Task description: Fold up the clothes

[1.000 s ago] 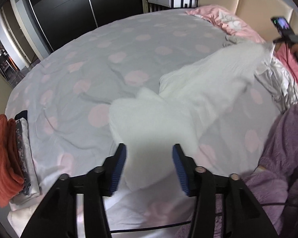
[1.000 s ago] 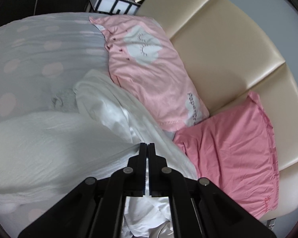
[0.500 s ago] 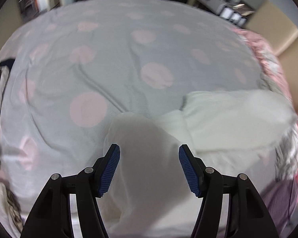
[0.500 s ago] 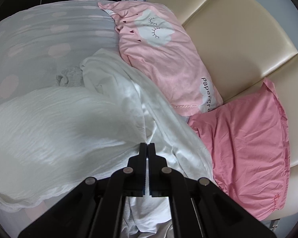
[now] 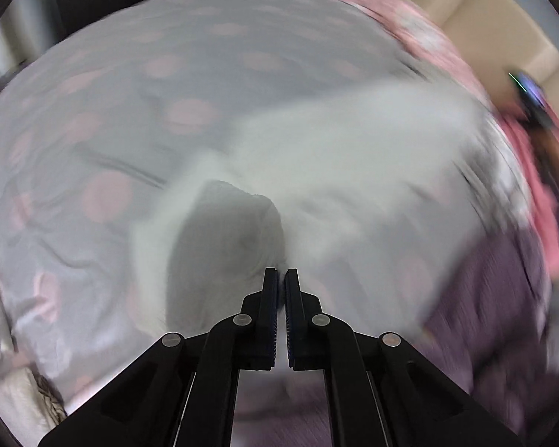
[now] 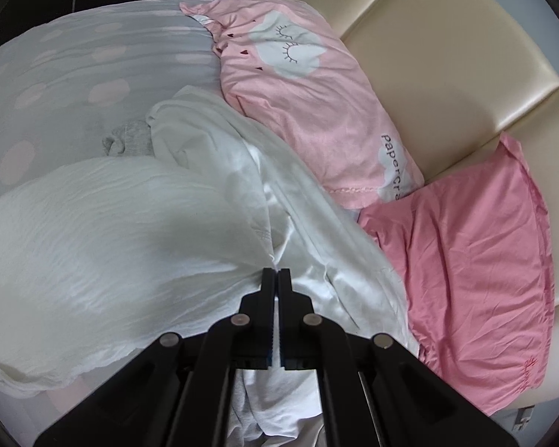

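I see the bed [image 5: 138,85], grey with pink dots, filling the left view, with two pink pillows [image 6: 309,97] at the headboard in the right view. On it the white garment [image 6: 104,231] is stretched between my two tools, its long axis running from about 7 o'clock to 2 o'clock in the blurred left view. A looser white pile [image 6: 279,186] lies under its far end. My right gripper [image 6: 277,273] is pinched tight on that far end, cloth fanning away toward 9 o'clock. My left gripper [image 5: 281,273] has its pads together at the near end, with a folded flap rising to 11 o'clock; I judge it holds cloth. Each tool owns one end, so I judge the next move is bringing them together along that axis.
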A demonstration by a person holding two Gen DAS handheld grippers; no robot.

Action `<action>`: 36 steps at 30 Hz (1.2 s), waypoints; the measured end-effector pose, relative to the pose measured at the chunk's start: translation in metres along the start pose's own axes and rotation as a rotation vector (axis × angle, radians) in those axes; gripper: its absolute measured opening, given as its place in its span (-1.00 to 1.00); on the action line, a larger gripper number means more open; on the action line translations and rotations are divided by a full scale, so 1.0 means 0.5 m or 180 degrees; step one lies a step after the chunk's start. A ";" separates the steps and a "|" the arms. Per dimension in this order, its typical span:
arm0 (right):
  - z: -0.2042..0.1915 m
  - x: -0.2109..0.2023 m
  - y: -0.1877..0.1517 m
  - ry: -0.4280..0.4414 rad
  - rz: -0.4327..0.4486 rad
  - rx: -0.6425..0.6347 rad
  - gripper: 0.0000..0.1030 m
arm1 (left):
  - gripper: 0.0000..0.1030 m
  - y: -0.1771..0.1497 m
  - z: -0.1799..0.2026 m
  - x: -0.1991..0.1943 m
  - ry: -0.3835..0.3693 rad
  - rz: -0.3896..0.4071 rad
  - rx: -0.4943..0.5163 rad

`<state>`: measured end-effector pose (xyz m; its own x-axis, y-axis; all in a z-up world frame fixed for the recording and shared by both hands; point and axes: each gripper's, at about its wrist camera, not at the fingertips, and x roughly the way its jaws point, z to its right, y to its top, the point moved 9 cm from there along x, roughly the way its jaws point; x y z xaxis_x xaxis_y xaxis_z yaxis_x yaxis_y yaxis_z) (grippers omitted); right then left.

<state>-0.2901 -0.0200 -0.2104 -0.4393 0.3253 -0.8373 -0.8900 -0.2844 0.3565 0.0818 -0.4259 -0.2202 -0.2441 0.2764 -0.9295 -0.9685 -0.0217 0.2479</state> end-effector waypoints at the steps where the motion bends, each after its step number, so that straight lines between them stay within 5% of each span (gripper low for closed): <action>1: 0.003 0.002 -0.004 0.0030 -0.0023 0.0035 -0.98 | -0.93 -0.021 0.037 -0.006 -0.0135 -0.0095 0.0161; 4: 0.009 0.008 -0.015 0.0092 -0.0078 0.0116 -0.98 | -0.92 -0.078 0.113 -0.011 -0.0385 -0.0436 0.0466; 7: 0.012 0.006 -0.022 0.0141 -0.0091 0.0166 -0.98 | -0.88 -0.107 0.138 -0.015 -0.0337 -0.0602 0.0529; 11: 0.013 -0.003 -0.027 0.0197 -0.0075 0.0191 -0.98 | -0.45 -0.095 0.124 -0.040 -0.0072 -0.0480 0.0418; 14: 0.012 -0.006 -0.032 0.0236 -0.0069 0.0185 -0.98 | -0.31 -0.051 0.057 -0.060 0.0259 -0.0237 0.0080; 15: 0.010 -0.007 -0.033 0.0241 -0.0064 0.0172 -0.98 | -0.21 -0.031 0.029 -0.066 0.0393 -0.0140 -0.0048; 17: 0.005 -0.007 -0.036 0.0236 -0.0049 0.0134 -0.98 | 0.42 0.002 -0.027 -0.061 0.0649 0.0018 -0.0266; 20: -0.002 -0.001 -0.040 0.0234 -0.0047 0.0079 -0.98 | 0.48 0.034 -0.100 -0.018 0.0848 0.0101 -0.0516; 27: -0.007 0.014 -0.048 0.0269 -0.0074 0.0026 -0.98 | 0.47 0.036 -0.183 0.138 0.0920 -0.0180 -0.0843; 28: -0.008 0.015 -0.049 0.0270 -0.0072 0.0018 -0.98 | 0.47 0.035 -0.186 0.152 0.0908 -0.0193 -0.0893; 30: -0.008 0.017 -0.050 0.0271 -0.0069 0.0002 -0.98 | 0.10 0.035 -0.193 0.163 0.0906 -0.0140 -0.1022; 31: -0.008 0.017 -0.051 0.0272 -0.0067 -0.0007 -0.98 | -0.53 0.036 -0.196 0.163 0.0922 -0.0095 -0.1079; 32: -0.008 0.018 -0.051 0.0273 -0.0066 -0.0015 -0.98 | -0.75 0.036 -0.196 0.157 0.0940 -0.0047 -0.1107; 36: -0.001 -0.004 -0.047 0.0262 0.0058 -0.0010 -0.98 | -0.95 0.035 -0.187 0.084 0.1056 0.0258 -0.1090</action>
<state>-0.2682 -0.0141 -0.2174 -0.4439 0.2447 -0.8620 -0.8815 -0.2924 0.3709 0.0501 -0.5044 -0.2804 -0.2677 -0.0594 -0.9617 -0.8924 -0.3610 0.2707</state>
